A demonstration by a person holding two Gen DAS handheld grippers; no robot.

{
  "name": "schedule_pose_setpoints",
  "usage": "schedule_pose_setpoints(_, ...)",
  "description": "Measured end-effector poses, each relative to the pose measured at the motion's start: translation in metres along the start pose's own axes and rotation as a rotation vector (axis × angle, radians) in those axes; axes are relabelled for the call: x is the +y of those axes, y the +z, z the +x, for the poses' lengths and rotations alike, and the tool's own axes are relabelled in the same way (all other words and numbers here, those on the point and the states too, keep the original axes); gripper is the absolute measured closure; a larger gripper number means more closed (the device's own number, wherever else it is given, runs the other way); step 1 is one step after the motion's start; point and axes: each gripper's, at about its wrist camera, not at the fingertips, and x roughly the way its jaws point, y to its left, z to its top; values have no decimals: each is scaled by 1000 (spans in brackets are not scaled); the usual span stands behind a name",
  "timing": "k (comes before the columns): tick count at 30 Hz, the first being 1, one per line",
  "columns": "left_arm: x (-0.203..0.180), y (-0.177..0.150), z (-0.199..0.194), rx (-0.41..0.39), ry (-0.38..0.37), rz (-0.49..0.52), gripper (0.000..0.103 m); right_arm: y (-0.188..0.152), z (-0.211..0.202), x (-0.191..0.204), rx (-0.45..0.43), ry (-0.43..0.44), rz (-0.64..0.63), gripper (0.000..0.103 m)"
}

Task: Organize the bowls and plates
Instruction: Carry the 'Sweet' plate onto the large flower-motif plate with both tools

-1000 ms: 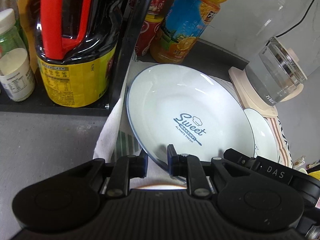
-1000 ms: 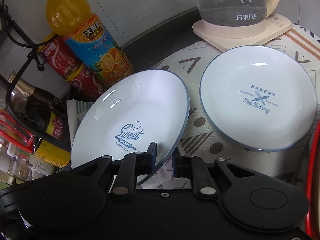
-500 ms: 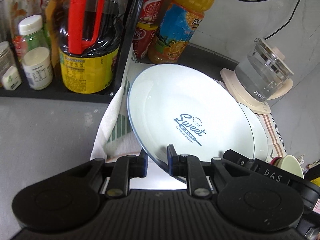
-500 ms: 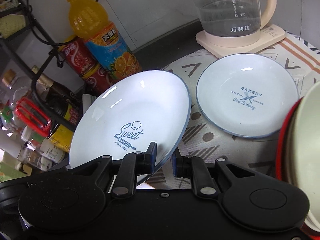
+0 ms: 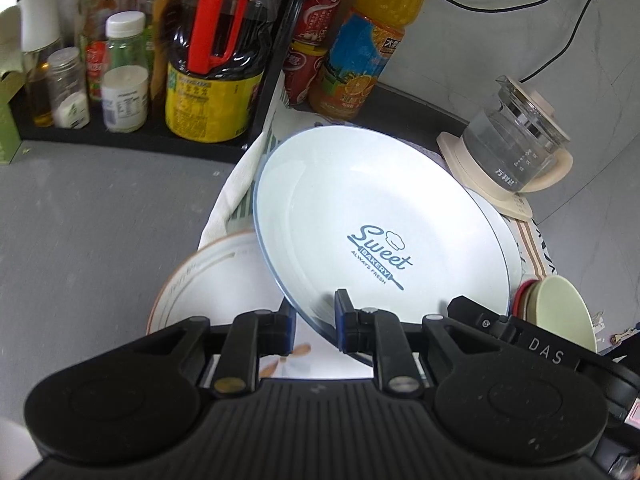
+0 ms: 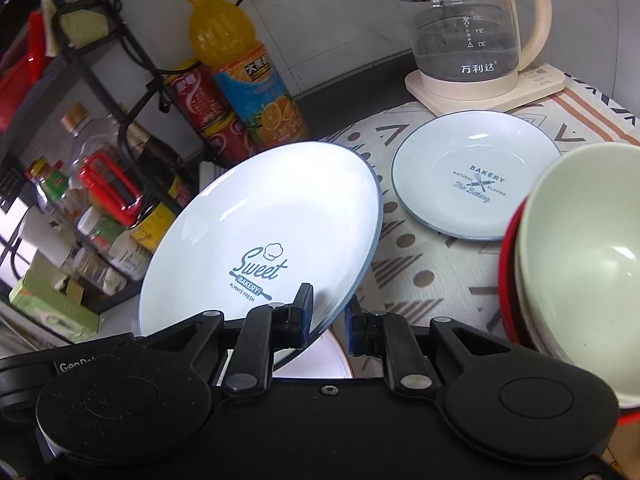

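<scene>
The Sweet plate [image 5: 384, 216] was held off the table, tilted, with both tongs pinching its near rim. The left tongs [image 5: 314, 320] gripped the rim with one finger under the plate and the other on its upper face, just below the printed lettering. The right tongs [image 6: 328, 316] clamped the same rim a little further along, one finger on the upper face beside the lettering and the other behind the edge. In the left wrist view the body of the right tongs showed at the plate's lower right edge.

Taking the Sweet plate as the landmark: the smaller Bakery plate [image 6: 476, 176] lay flat on the patterned cloth [image 6: 420, 264] beyond it and to its right, apart from it. The glass kettle [image 6: 468, 32] stood on its cream base behind that smaller plate. A pale green bowl [image 6: 584, 264] nested in a red bowl [image 6: 505, 280] sat to the plate's right, near the right tongs. Below the plate's lower edge lay a plate with an orange rim [image 5: 208, 288], partly covered by it. The orange juice bottle [image 5: 360, 52] and red cans [image 5: 310, 36] stood behind the plate, and the black rack [image 5: 132, 136] of bottles lay to its left.
</scene>
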Motion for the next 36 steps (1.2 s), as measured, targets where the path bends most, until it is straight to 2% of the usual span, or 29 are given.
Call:
schedule_pose_setpoints(16, 6, -46, -25, 11, 20, -30, 85, -35, -34, -9, 27, 12, -53, 88)
schedule_pose_setpoints(36, 26, -70, -23, 84, 22, -66, 85, -68, -38, -5, 68, -21, -63, 88)
